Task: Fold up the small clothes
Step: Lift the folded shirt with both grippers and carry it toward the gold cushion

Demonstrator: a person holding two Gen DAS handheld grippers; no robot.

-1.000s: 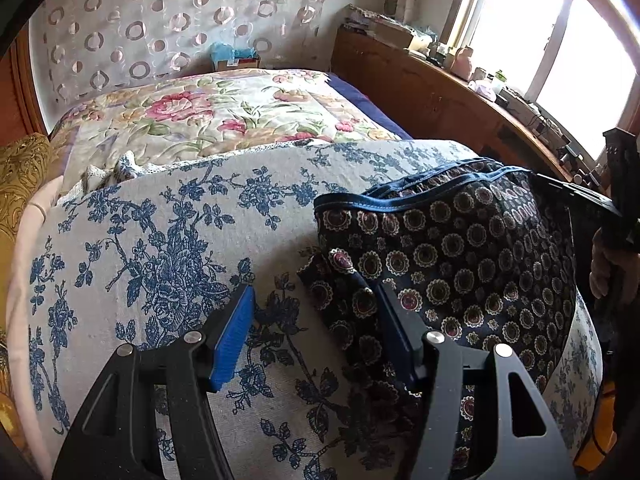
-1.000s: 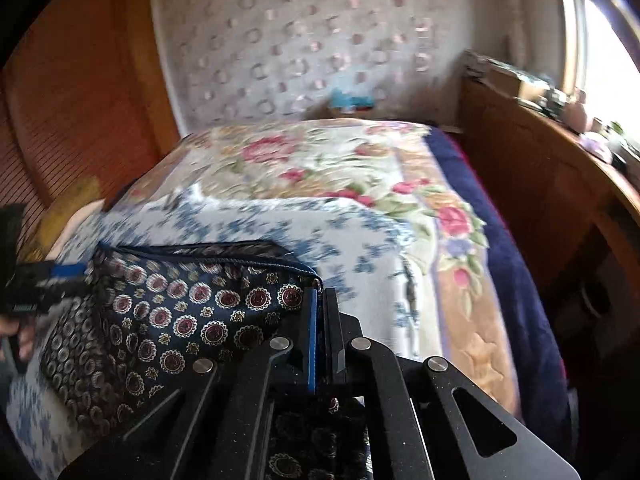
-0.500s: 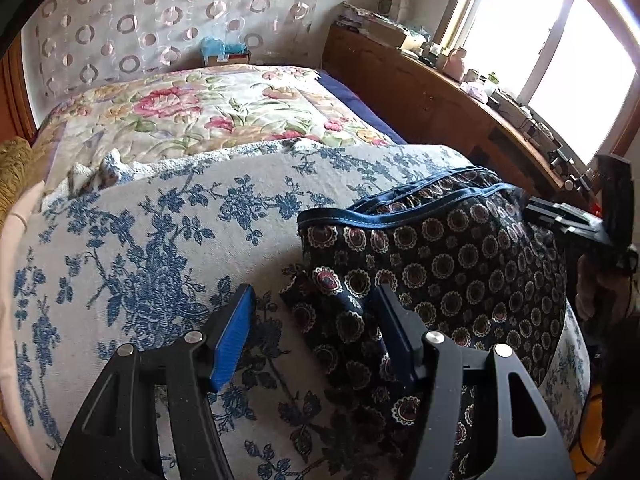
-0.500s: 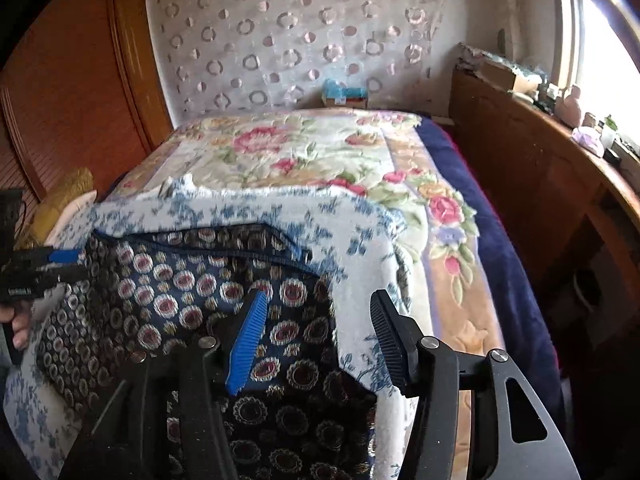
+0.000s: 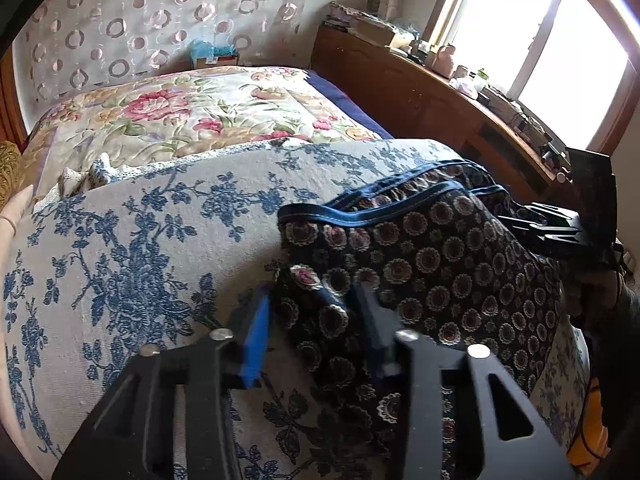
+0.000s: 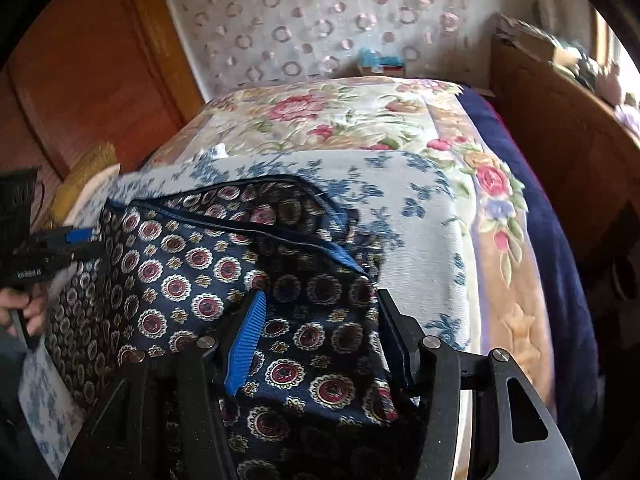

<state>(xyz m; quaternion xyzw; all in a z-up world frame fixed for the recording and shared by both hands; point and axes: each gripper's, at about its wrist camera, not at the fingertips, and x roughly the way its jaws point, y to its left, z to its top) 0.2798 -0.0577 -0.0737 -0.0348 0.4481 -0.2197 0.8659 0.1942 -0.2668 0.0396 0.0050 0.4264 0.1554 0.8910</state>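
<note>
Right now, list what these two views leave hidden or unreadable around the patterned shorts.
- Left wrist view: shorts lower hem, behind the left gripper; motion blur hides whether its fingers touch cloth.
- Right wrist view: the near edge, under the right gripper.
- Items on the wooden counter: too small, window glare.

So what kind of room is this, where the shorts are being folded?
Most likely a bedroom in a home. A bed with a floral quilt fills the middle, a wooden sideboard crowded with small household items runs under a bright window, and the patterned shorts lie on a blue-flowered cloth.
</note>
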